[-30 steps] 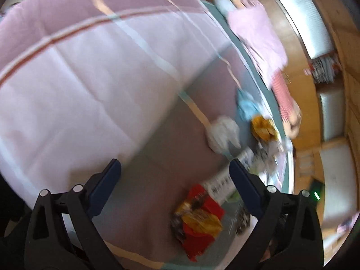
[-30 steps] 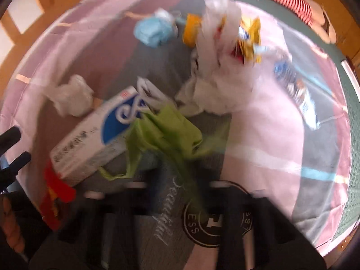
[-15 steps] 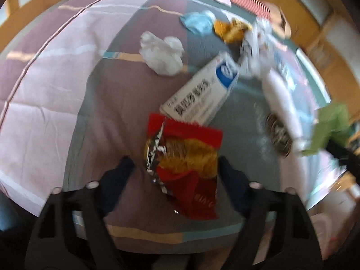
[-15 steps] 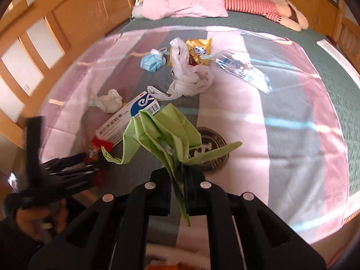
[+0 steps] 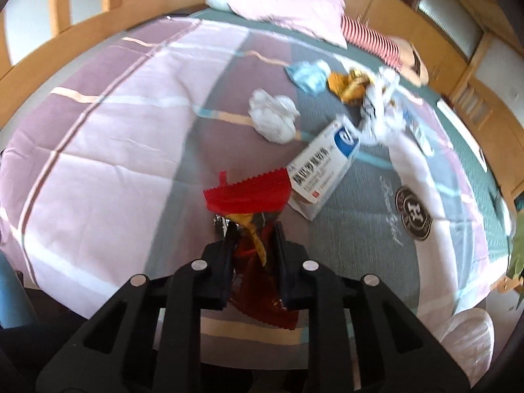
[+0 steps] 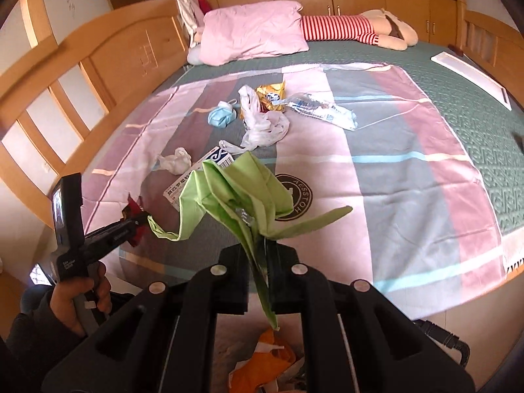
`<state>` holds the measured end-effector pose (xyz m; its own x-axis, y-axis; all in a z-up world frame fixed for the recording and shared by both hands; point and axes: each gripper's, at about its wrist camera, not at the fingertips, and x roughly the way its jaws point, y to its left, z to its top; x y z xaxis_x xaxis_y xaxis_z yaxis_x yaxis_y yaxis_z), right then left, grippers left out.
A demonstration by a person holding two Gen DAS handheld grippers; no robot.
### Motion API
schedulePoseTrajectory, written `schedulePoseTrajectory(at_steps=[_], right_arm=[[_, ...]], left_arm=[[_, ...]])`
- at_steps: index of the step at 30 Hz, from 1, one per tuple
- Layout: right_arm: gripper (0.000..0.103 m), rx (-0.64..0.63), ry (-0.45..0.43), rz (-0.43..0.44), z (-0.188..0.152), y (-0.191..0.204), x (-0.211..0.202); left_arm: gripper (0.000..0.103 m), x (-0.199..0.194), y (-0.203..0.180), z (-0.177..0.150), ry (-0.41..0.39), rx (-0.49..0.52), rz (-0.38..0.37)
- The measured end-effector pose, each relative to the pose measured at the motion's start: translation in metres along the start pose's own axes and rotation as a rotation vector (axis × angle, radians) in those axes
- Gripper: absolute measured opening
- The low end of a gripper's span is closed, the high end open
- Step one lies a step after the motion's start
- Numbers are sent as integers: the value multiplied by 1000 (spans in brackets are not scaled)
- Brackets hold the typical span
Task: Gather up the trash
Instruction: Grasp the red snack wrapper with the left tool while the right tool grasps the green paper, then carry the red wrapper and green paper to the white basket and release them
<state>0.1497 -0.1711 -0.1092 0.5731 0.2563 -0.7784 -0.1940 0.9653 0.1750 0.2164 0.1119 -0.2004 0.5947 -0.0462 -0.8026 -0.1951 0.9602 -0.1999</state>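
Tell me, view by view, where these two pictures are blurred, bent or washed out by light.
Left wrist view: fisheye bends the bed frame into an arc; the far trash around the yellow wrapper is smeared, while the red snack bag stays fairly crisp. Right wrist view: mostly sharp, with the same barrel curve; window light washes the pink pillow, and the green paper reads clearly.
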Motion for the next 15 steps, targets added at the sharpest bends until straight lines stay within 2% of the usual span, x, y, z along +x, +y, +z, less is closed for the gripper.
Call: schedulePoseTrajectory(at_steps=[6,13,15], right_arm=[[10,24,-50,4,-18,-7,-34],[10,9,-83,2,-33,-4,-65],[10,0,-95,1,-38,-3,-74]], left_arm=[[21,-39,18,-10,-129,-74,-57],[21,-71,2,-29,-214,14,-130],[21,-80,5,-35,-213,-11,-178]])
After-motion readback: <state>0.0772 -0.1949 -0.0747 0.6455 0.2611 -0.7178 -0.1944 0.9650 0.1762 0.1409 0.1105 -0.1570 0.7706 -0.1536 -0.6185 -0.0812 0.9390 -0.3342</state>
